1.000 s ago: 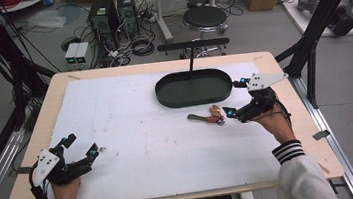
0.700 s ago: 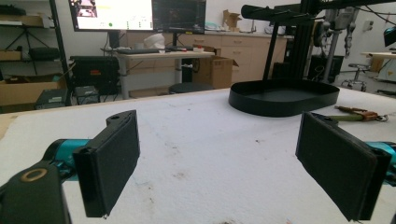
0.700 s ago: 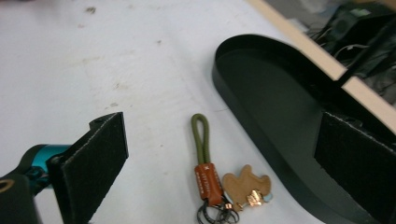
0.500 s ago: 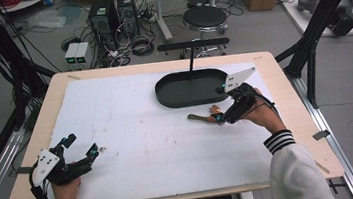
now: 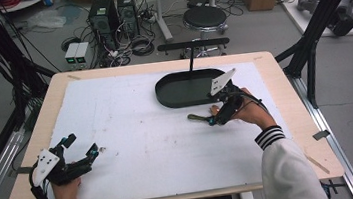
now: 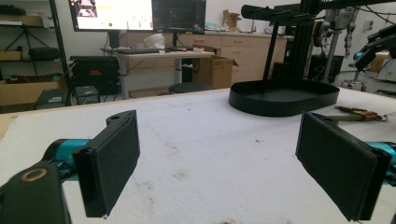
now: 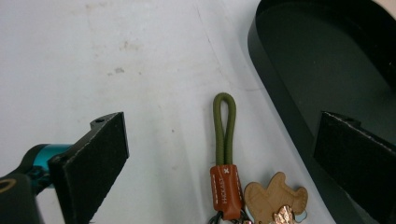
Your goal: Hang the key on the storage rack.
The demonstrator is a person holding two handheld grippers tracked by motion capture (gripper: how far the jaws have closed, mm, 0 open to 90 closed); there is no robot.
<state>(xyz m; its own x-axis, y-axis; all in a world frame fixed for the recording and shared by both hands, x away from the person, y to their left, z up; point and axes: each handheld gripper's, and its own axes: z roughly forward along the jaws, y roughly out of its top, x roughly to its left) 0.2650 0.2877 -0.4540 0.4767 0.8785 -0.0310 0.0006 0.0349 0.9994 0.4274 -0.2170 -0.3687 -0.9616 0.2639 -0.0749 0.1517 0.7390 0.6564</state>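
Olive-green cord loop, brown leather tab, tan wooden charm: one keychain [image 7: 225, 154], lying flat on the white foam sheet [image 5: 133, 134] that covers the bench [image 5: 283, 82]. Position: just beside the near rim of the black oval tray [image 5: 183, 89], apart from it, not inside.

Orientation: long axis runs roughly parallel to the tray's long side. In the high view the cord loop [image 5: 195, 118] points toward the bench's left side; the tab and charm end lies under the right claw. In the right gripper view the loop points straight up the picture, away from the camera, with the charm [image 7: 275, 196] nearest the lens.

Right claw [image 5: 217, 118]: jaws wide apart, nothing held, straddling the keychain's tab end from above; one pad [image 7: 95, 154] stands over bare foam, the other [image 7: 357, 161] on the tray side. Whether either pad touches the foam cannot be told.

Left claw [image 5: 85, 149]: jaws wide apart, empty, parked near the bench's front left corner, well apart from the keychain, which the left gripper view shows far off [image 6: 357, 113] beside the tray [image 6: 285, 95].

Progress, as judged: early. Approach appears made and lined up. Grasp not yet closed, lift not yet made, tray holds nothing. Probable remainder: close on the tab, lift, carry over the rim, release.
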